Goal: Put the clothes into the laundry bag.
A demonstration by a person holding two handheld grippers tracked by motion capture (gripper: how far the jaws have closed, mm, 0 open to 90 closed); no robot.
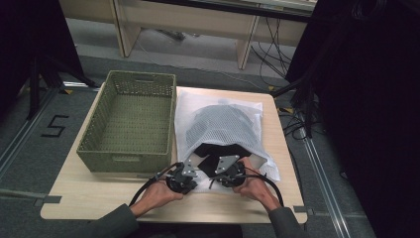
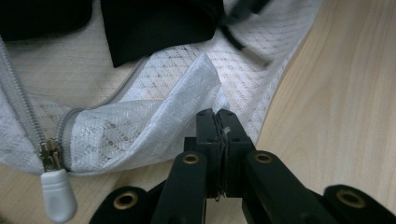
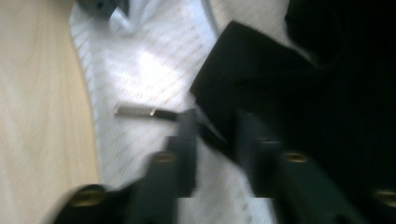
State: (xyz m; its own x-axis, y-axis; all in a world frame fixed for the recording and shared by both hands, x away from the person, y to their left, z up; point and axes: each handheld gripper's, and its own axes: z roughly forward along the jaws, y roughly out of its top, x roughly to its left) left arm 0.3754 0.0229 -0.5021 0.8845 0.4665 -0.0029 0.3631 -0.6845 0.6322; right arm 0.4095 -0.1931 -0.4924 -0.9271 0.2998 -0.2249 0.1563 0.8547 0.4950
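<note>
My left gripper (image 2: pixel 218 122) has its fingers pressed together on the near edge of the white mesh bag (image 1: pixel 223 124), which lies on the table (image 1: pixel 69 196) beside the green basket (image 1: pixel 130 121). My right gripper (image 3: pixel 212 128) has its 2 fingers spread around the corner of the black garment (image 3: pixel 299 88) poking from the unzipped mouth. I judge the job barely begun: the garment is mostly inside, and the basket holds nothing.
</note>
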